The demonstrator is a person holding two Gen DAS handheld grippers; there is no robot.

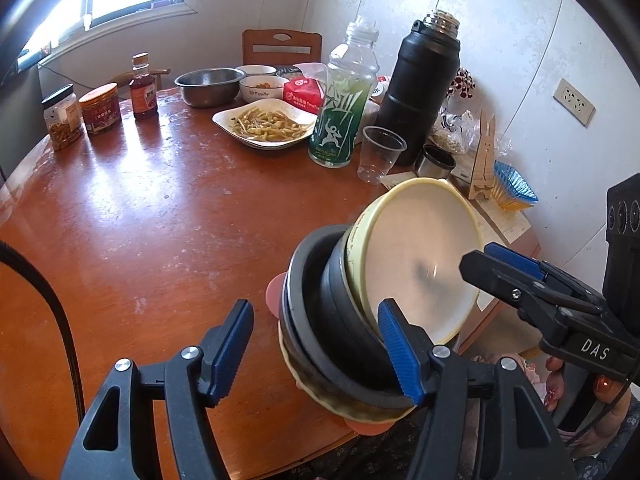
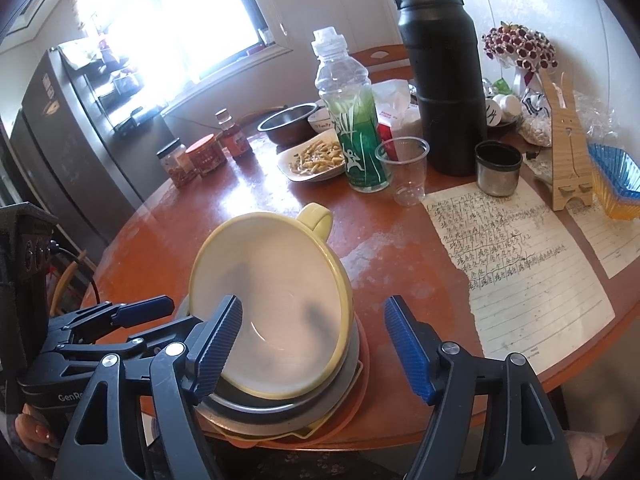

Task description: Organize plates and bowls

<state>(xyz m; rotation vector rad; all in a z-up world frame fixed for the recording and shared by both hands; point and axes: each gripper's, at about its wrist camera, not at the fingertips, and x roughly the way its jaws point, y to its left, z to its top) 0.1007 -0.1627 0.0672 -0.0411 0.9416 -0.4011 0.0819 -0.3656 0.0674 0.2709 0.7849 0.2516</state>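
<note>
A round red-brown table [image 2: 224, 216] fills a bright corner by a window. At its near edge stands a stack of bowls and plates [image 1: 340, 344]; on top a yellow handled bowl [image 2: 276, 300] lies tilted. The left gripper [image 1: 316, 350] stands open, its right pad before the stack's side, with nothing gripped. The right gripper [image 2: 316, 350] is also open, its left pad overlapping the bowl's rim. Farther back stand a black flask [image 2: 444, 80] and a green bottle [image 2: 356, 120].
</note>
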